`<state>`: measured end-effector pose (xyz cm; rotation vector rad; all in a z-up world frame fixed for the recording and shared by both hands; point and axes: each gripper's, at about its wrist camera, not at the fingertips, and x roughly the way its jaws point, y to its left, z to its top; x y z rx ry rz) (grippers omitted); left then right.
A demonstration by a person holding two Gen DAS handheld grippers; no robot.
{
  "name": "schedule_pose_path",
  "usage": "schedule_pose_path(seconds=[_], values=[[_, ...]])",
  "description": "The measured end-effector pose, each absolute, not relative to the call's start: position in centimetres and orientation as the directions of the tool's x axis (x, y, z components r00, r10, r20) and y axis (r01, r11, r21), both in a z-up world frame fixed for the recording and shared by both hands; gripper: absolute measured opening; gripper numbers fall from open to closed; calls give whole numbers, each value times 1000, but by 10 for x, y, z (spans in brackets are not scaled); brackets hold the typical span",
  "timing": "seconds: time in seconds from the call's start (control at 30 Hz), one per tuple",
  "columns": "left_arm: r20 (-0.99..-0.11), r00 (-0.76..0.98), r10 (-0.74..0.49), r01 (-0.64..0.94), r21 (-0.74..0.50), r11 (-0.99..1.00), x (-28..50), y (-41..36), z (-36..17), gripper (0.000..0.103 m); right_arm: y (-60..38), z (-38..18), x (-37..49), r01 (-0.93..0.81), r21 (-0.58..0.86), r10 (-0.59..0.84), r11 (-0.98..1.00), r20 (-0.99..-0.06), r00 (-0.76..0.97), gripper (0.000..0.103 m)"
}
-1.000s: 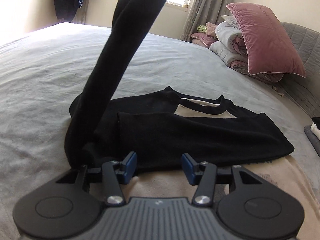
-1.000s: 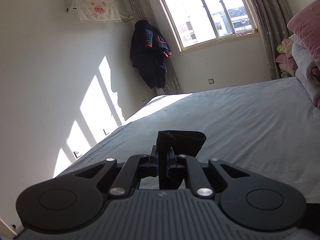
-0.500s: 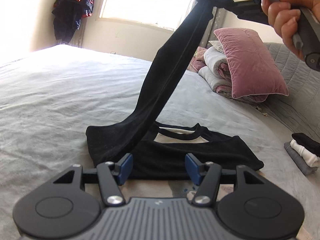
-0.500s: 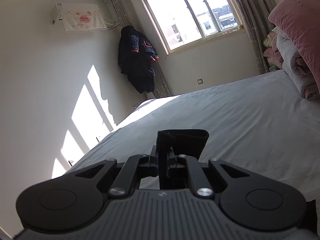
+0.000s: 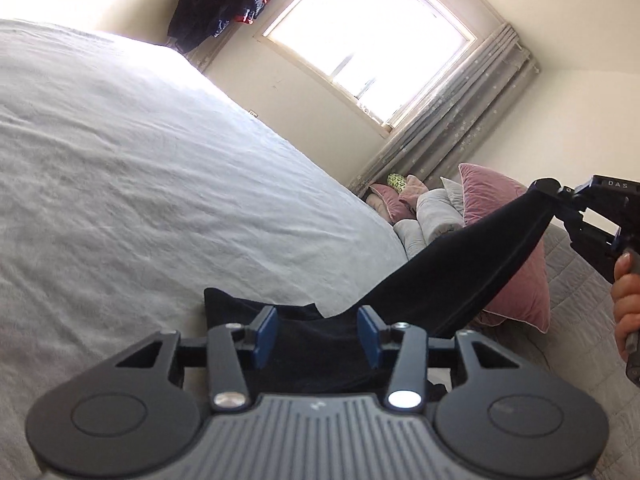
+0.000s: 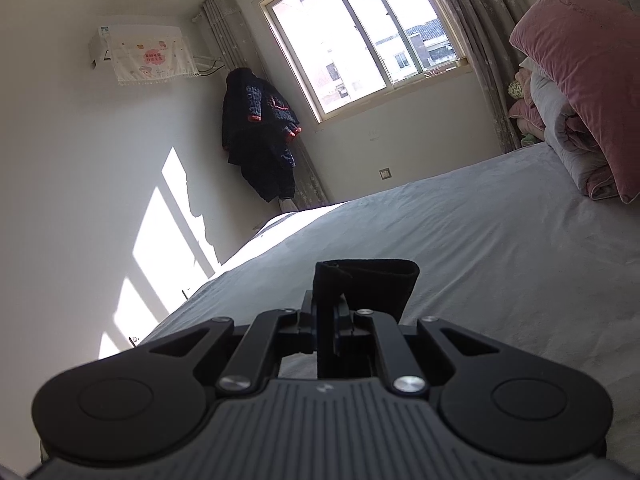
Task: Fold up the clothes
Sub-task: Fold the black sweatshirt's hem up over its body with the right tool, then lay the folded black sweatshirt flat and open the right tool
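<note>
A black garment [image 5: 236,308] lies on the grey bed [image 5: 140,180], seen in the tilted left wrist view. Its long sleeve [image 5: 460,264] stretches up to the right, where my right gripper [image 5: 546,188] is shut on the cuff, with a hand [image 5: 626,292] on its handle. My left gripper [image 5: 317,320] hovers at the garment's near edge. Its jaws are closing, with black cloth showing in the gap and the blue pads [image 5: 266,330] still apart from it. In the right wrist view, my right gripper [image 6: 332,312] pinches the folded black cuff [image 6: 376,280] above the bed [image 6: 480,280].
Pink pillows [image 5: 516,280] and rolled grey quilts [image 5: 432,212] are stacked at the head of the bed, and show again as a pink pillow [image 6: 580,60] at the right. Dark clothes [image 6: 260,140] hang in the corner beside the window [image 6: 360,40].
The left view has rolled and come closer over the garment, and its pads stand nearer together. The right gripper has carried the sleeve from high overhead down to the right.
</note>
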<state>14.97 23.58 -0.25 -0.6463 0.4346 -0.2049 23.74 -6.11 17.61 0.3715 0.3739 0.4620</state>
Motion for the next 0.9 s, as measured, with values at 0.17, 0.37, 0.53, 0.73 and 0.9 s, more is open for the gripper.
schedule_pose_path(seconds=[0.17, 0.37, 0.53, 0.73, 0.9], values=[[-441, 840, -317, 39, -533, 845, 165, 210, -20, 36, -84, 161, 238, -350, 434, 488, 830, -261, 833, 10], [-579, 780, -237, 52, -317, 947, 173, 182, -41, 32, -142, 109, 238, -267, 493, 453, 828, -308, 837, 10], [-595, 778, -201, 102, -196, 975, 169, 175, -42, 33, -187, 54, 232, -148, 525, 391, 838, -389, 834, 10], [-599, 782, -173, 131, -114, 985, 164, 166, -42, 33, -216, -19, 218, -32, 514, 334, 857, -507, 794, 10], [-598, 787, -155, 149, -59, 987, 161, 160, -43, 33, -222, -54, 203, -25, 508, 335, 861, -529, 779, 9]])
